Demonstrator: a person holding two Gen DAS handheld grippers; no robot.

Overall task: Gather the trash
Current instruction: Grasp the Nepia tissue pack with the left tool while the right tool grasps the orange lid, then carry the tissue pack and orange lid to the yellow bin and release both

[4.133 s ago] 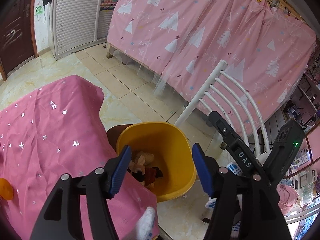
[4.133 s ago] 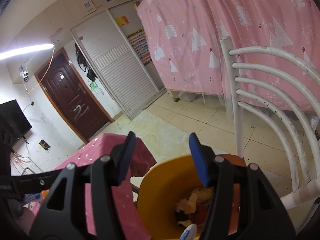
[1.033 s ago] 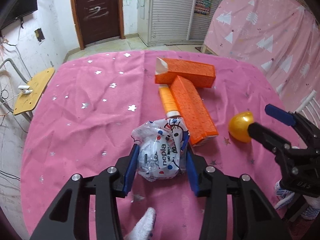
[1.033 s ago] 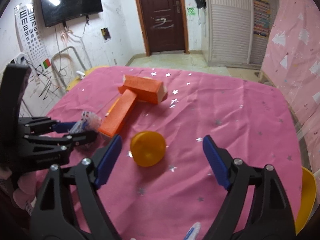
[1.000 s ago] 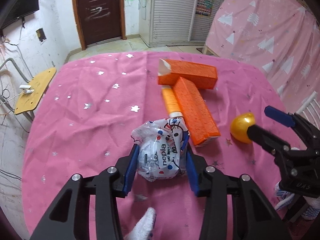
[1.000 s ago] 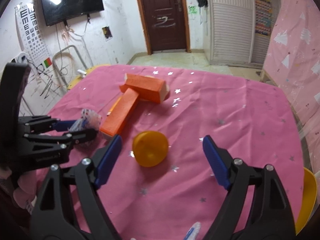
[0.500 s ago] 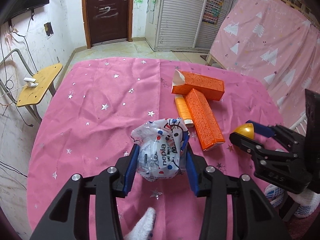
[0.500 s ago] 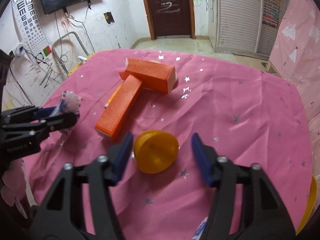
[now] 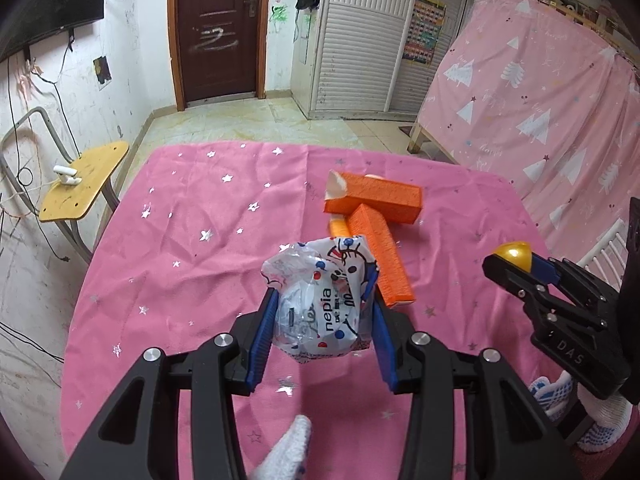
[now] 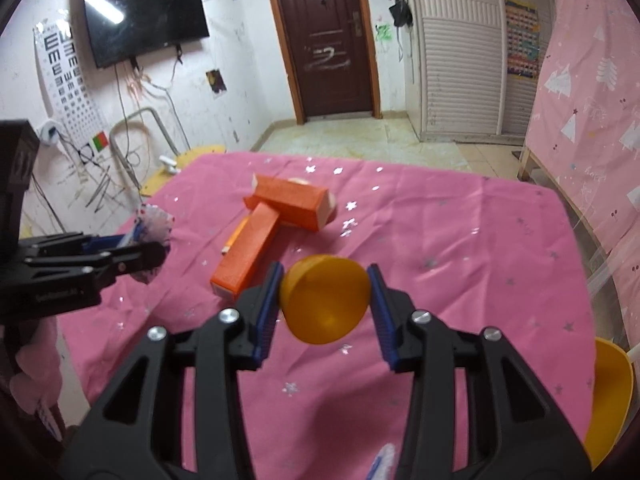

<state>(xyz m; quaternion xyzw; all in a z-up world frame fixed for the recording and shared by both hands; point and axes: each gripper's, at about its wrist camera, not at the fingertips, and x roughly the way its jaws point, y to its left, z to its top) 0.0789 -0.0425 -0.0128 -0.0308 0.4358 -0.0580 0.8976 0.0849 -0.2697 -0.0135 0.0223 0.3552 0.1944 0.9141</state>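
Note:
My left gripper [image 9: 323,289] is shut on a crumpled white "nepia" plastic wrapper [image 9: 320,312], held just above the pink starred tablecloth [image 9: 192,216]. In the right wrist view that gripper [image 10: 154,242] shows at the left with the wrapper [image 10: 154,220] sticking out. The jaws of my right gripper [image 10: 325,276] are closing, and their blue pads press on both sides of a yellow dome-shaped lid [image 10: 324,300]. It is raised slightly off the cloth. In the left wrist view the lid [image 9: 513,250] peeks from the right gripper [image 9: 516,264].
Two orange cartons [image 9: 376,196] [image 9: 380,256] and an orange tube [image 9: 338,226] lie mid-table. A yellow bin [image 10: 612,392] stands off the table's right edge. A small yellow-seated chair [image 9: 84,180] is at the far left, a white slatted chair [image 9: 604,244] at the right.
The right gripper's jaws closed from wide apart onto the yellow lid and lifted it a little. The left gripper rose with the wrapper still in it.

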